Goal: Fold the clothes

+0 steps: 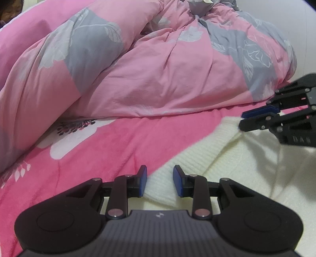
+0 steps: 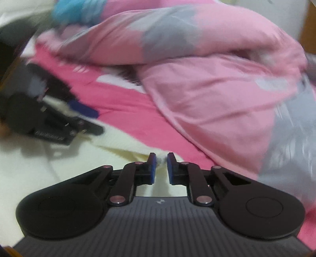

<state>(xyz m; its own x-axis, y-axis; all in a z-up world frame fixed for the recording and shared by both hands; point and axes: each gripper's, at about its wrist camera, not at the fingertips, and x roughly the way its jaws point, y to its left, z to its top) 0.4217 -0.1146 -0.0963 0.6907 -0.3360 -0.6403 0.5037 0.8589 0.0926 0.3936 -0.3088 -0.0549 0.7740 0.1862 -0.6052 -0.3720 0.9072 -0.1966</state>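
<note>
A cream-white knit sweater [image 1: 217,158] lies spread on the pink bed sheet [image 1: 98,148]. My left gripper [image 1: 160,182] stands low over its ribbed hem, jaws apart, the hem lying flat between and under the blue pads. At the right edge of the left wrist view, my right gripper [image 1: 242,119] pinches the sweater's far corner. In the blurred right wrist view the right gripper [image 2: 161,168] is nearly closed, with a tuft of the sweater [image 2: 59,168] between its fingertips. The left gripper [image 2: 92,120] shows at the left.
A bulky pink duvet with grey flowers [image 1: 158,69] [image 2: 217,89] is heaped along the far side of the sweater. A blue fuzzy thing [image 2: 75,9] lies behind it. A person's head shows at the top left corner [image 1: 9,11].
</note>
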